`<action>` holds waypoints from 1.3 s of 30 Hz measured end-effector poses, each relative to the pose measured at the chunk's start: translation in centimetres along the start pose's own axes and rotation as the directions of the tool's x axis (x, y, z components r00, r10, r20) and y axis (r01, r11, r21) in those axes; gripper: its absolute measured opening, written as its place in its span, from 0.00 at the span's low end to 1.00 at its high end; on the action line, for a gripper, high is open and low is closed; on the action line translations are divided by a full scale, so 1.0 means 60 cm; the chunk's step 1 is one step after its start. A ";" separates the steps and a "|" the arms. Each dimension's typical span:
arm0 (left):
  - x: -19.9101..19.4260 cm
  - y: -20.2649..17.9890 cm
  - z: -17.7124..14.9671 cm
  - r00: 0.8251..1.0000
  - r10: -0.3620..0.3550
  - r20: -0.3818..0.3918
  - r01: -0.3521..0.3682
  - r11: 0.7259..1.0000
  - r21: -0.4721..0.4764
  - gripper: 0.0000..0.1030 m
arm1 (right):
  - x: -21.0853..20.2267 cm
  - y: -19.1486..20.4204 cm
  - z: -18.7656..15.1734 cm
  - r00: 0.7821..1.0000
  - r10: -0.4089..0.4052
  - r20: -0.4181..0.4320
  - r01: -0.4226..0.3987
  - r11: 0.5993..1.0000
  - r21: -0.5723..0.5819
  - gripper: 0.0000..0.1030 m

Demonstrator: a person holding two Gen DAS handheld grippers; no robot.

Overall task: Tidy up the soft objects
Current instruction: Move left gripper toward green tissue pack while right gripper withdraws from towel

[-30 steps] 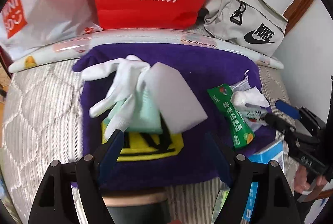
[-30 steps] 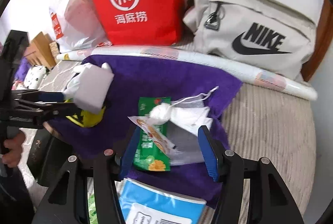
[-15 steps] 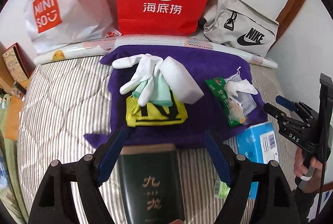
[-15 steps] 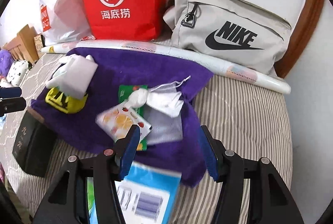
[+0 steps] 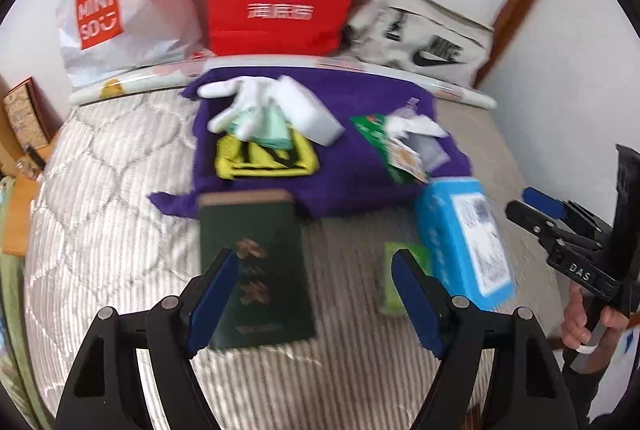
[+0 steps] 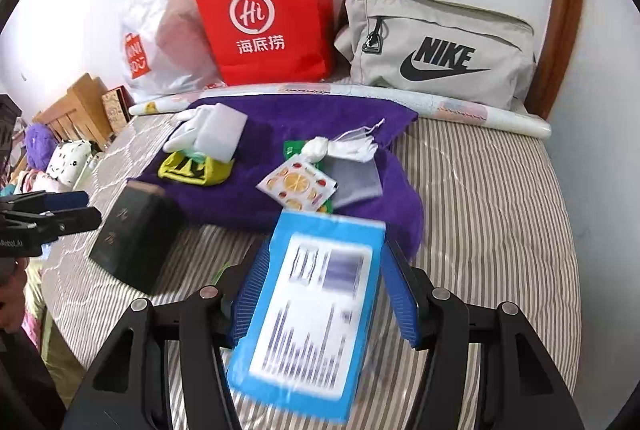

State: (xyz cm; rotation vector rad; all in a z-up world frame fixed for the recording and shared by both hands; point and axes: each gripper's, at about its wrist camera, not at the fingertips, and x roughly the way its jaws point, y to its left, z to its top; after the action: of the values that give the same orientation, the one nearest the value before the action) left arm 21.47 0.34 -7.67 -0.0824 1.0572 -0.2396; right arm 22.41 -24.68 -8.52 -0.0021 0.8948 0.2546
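A purple towel (image 5: 360, 102) (image 6: 304, 118) lies spread on the striped bed. On its left sit white gloves (image 5: 240, 94), a white sponge block (image 5: 308, 110) (image 6: 222, 130), a mint cloth and a yellow-and-black pouch (image 5: 264, 166) (image 6: 192, 170). On its right lie a green packet (image 5: 372, 130), an orange-patterned sachet (image 6: 296, 186), a white mesh bundle (image 6: 340, 148) and a grey cloth (image 6: 356, 178). My left gripper (image 5: 312, 270) (image 6: 92, 209) hangs open over a dark green box (image 5: 256, 262). My right gripper (image 6: 322, 270) (image 5: 520, 202) is open above a blue box (image 6: 312, 310), not touching it.
A red paper bag (image 6: 264, 14), a white plastic shopping bag (image 5: 120, 6) and a grey sports bag (image 6: 440, 46) stand against the wall behind a rolled white tube (image 6: 480, 114). A small green packet (image 5: 394, 278) lies beside the blue box. Wooden furniture and plush toys are at far left.
Both grippers have drawn back from the towel and risen a little. The dark green box and the blue box have come into view beneath them. Nothing on the towel moved.
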 end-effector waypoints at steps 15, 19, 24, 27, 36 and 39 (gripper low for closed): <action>0.056 -0.121 -0.085 0.998 -0.040 -0.043 0.047 0.983 0.178 0.74 | -0.095 0.011 -0.134 0.999 0.022 0.033 -0.022 1.000 -0.012 0.56; 0.082 -0.135 -0.093 0.998 -0.021 -0.064 0.033 0.979 0.199 0.74 | -0.099 0.000 -0.157 0.999 0.018 0.026 -0.018 1.000 -0.008 0.56; 0.120 -0.156 -0.097 0.995 0.027 -0.100 0.000 0.966 0.260 0.74 | -0.086 -0.015 -0.174 1.000 0.028 0.012 -0.028 0.999 0.023 0.56; 0.140 -0.159 -0.098 0.992 0.037 -0.120 -0.004 0.964 0.267 0.74 | -0.072 -0.020 -0.182 0.999 0.035 -0.005 -0.035 0.999 0.036 0.56; 0.177 -0.156 -0.093 0.988 0.061 -0.143 -0.022 0.966 0.256 0.74 | -0.039 -0.029 -0.186 0.997 0.063 -0.044 -0.060 0.996 0.060 0.56; 0.191 -0.158 -0.092 0.985 0.071 -0.158 -0.029 0.966 0.258 0.74 | -0.032 -0.029 -0.186 0.996 0.073 -0.057 -0.069 0.995 0.074 0.56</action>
State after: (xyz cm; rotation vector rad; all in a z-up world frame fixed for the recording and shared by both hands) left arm 20.55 -11.30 -18.45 0.1994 1.1846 -0.3390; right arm 13.03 -27.97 -14.26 0.0895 0.9642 0.2900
